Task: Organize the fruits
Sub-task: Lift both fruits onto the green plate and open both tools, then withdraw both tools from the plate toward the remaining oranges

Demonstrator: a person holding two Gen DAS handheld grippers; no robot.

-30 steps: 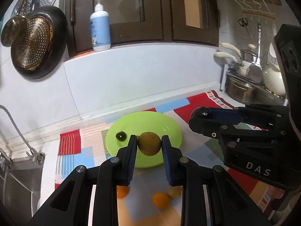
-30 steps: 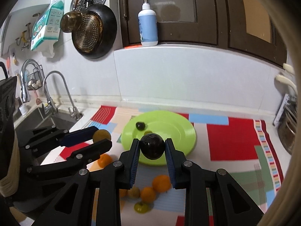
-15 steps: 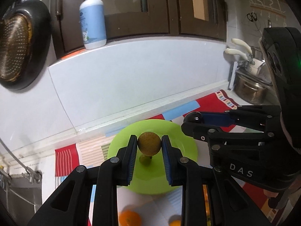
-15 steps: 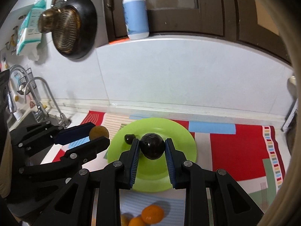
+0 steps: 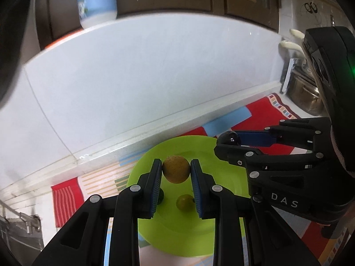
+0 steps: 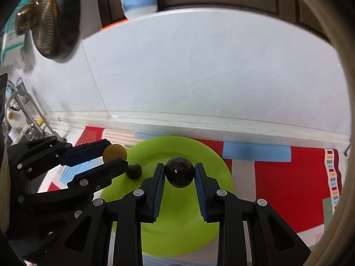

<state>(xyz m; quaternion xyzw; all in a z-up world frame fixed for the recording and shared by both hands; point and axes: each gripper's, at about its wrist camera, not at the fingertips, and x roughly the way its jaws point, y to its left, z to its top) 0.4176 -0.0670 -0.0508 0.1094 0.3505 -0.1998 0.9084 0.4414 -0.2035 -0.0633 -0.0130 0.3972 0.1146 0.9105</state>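
Observation:
My left gripper (image 5: 176,170) is shut on a yellow-brown round fruit (image 5: 176,169) and holds it above the green plate (image 5: 224,243). My right gripper (image 6: 179,172) is shut on a dark, almost black round fruit (image 6: 179,172) over the same plate (image 6: 213,161). In the left wrist view the right gripper (image 5: 228,140) enters from the right with the dark fruit (image 5: 228,137). In the right wrist view the left gripper (image 6: 114,156) enters from the left with the yellow fruit (image 6: 115,153). On the plate lie a small green fruit (image 5: 184,202) and a small dark fruit (image 6: 133,171).
The plate sits on a red, blue and striped mat (image 6: 288,177) on the counter, close to a white tiled wall (image 6: 199,66). A sink and tap (image 6: 24,119) are at the left. Steel pots (image 5: 308,95) stand at the right. A frying pan (image 6: 55,20) hangs on the wall.
Both grippers have moved forward and lower towards the plate, each still holding its fruit. The loose oranges on the mat have dropped out of view.

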